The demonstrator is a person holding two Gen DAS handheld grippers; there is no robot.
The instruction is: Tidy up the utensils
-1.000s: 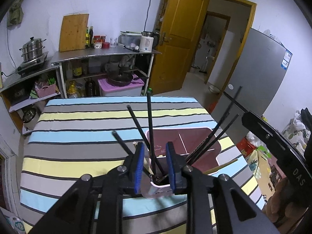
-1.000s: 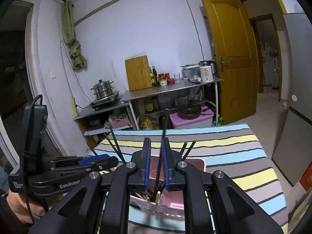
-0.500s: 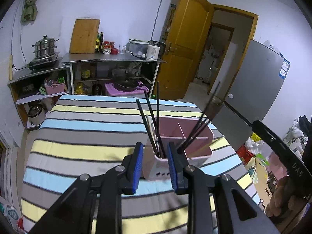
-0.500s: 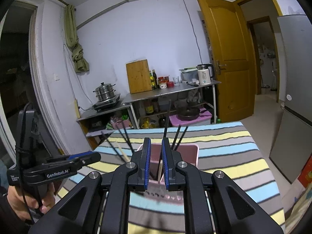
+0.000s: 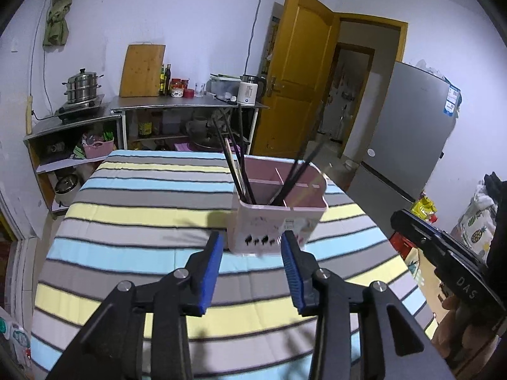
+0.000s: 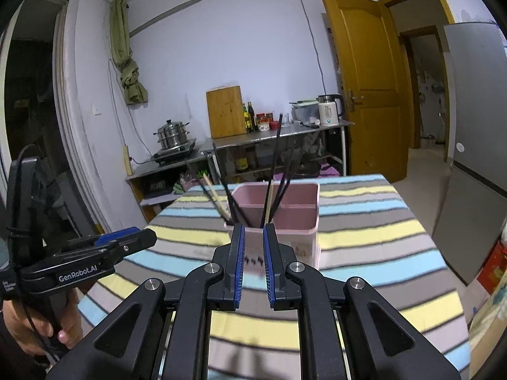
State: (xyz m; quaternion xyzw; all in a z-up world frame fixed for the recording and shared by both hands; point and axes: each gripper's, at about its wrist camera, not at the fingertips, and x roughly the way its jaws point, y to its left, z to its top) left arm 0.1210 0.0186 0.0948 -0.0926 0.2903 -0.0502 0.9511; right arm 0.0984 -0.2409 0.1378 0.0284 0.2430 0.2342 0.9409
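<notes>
Chopsticks (image 5: 242,171) stand in the pink holder (image 5: 275,221) on the striped desk (image 5: 142,221). Left gripper (image 5: 252,253) — jaws just opening, empty — sits before the holder; right gripper (image 6: 253,243) — jaws narrowly apart, empty.

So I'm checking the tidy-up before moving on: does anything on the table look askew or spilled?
Nothing spilled. The pink utensil holder stands upright on the striped tablecloth; the chopsticks inside only lean and splay in different directions. Both grippers are clear of it.

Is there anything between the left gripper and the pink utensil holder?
No. In the left wrist view, only bare striped tablecloth lies between the left gripper and the pink utensil holder.
</notes>
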